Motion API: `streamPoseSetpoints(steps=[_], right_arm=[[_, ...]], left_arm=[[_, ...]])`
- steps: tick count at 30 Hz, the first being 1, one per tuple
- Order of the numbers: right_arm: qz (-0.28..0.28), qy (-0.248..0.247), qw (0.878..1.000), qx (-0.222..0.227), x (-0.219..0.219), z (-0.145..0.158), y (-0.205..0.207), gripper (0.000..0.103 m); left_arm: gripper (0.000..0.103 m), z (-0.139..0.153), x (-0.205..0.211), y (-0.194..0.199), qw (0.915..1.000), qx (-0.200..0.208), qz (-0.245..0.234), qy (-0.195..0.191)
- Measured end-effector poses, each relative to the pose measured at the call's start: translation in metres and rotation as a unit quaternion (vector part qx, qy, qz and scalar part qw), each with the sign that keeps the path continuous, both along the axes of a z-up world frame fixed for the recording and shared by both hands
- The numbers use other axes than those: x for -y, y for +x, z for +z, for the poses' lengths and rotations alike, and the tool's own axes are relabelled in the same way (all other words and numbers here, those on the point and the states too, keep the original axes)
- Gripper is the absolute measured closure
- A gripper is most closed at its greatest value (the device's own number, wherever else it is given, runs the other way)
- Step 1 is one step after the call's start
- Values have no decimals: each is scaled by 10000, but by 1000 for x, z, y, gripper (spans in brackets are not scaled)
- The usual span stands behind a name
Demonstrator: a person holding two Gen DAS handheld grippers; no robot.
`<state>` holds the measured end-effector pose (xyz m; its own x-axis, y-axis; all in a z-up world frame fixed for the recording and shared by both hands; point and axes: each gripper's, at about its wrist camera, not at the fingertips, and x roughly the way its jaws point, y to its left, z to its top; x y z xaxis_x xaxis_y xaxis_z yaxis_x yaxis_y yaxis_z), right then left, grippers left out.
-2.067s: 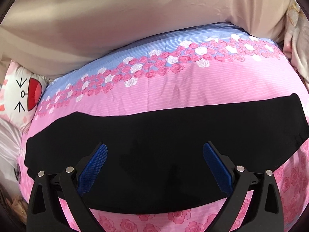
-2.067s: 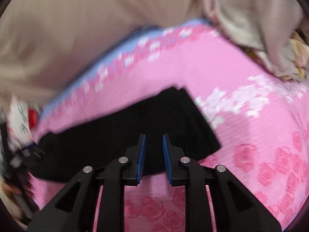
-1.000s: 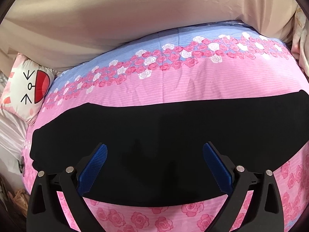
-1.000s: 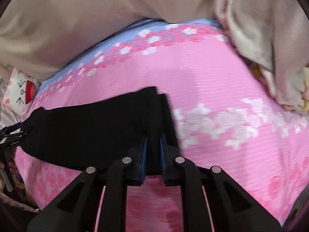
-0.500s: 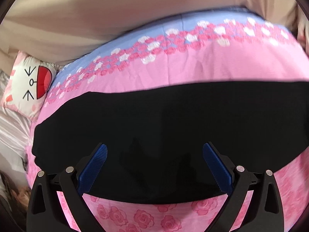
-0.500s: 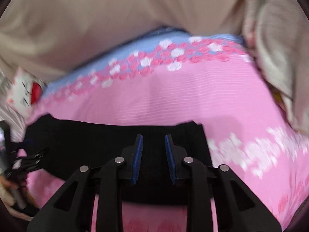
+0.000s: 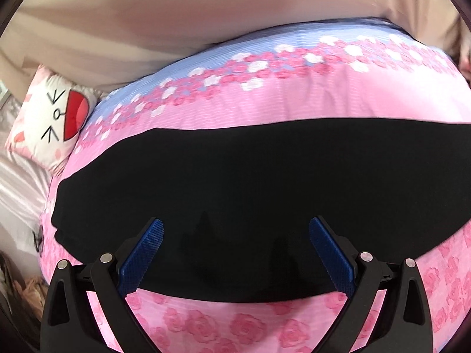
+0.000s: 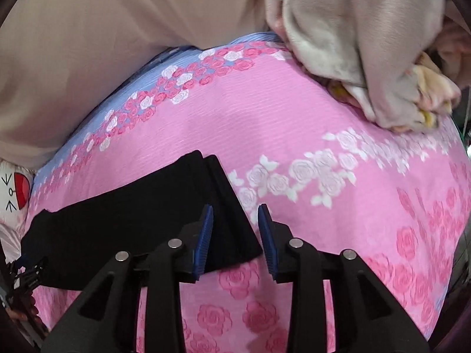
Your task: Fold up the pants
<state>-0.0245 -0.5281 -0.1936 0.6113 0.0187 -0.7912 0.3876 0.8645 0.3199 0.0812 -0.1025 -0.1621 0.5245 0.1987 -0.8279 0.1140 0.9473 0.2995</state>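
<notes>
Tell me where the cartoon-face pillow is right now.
The cartoon-face pillow lies at the far left edge of the pink floral bedspread in the left wrist view, beyond the black pants' left end, under the beige curtain.

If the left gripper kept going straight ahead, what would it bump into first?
Most likely the flat black pants spread on the pink rose-print bedcover. The left gripper points down at them with its jaws wide apart, though depth is hard to judge.

Matt black cloth pants (image 7: 259, 182)

Left hand-held gripper (image 7: 235, 244): black plastic arms w/ silver screws, ribbed blue pads. Right hand-held gripper (image 8: 235, 235): same black frame, blue pads, silver screws.
</notes>
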Motion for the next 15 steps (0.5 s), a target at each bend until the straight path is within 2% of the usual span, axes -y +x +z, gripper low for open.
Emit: streamPoseSetpoints(steps=[3, 8, 12, 15], right_arm=[[-142, 32, 9999, -28, 0, -8, -3, 44], [18, 9, 10000, -69, -15, -16, 1, 44], [-51, -105, 9999, -126, -16, -16, -2, 34], [-272, -71, 9995, -130, -3, -17, -6, 34]], left_arm=[[5, 1, -13, 9, 9995, -129, 270, -73], [5, 7, -31, 17, 9977, -199, 611, -225], [5, 8, -38, 20, 9985, -176, 453, -249], [5, 7, -39, 23, 9992, -200, 288, -167]])
